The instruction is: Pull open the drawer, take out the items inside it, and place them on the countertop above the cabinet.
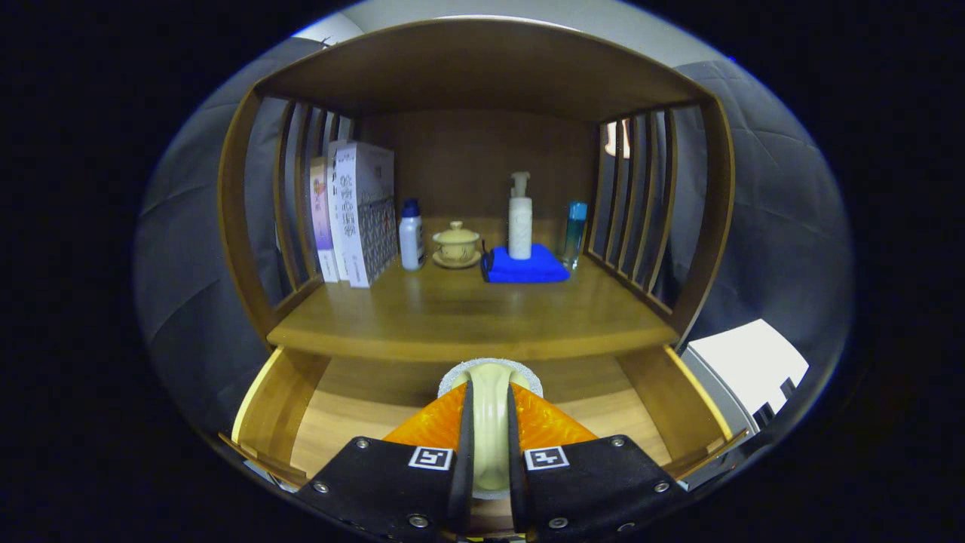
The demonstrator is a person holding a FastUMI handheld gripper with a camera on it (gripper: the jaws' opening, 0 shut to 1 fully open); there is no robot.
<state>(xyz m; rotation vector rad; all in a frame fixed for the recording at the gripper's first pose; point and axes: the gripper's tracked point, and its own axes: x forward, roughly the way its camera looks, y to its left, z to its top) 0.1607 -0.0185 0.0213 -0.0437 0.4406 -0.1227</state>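
With fingers pinching the cream disc edge-on above the open drawer, lift clear of the countertop lip, then advance to bare wood short of the blue cloth.

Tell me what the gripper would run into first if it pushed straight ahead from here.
The gripper, shut on a pale green round disc-like item above the open wooden drawer, points at the countertop's front edge. That edge probably comes first; if it clears, the blue folded cloth. Depth is uncertain.
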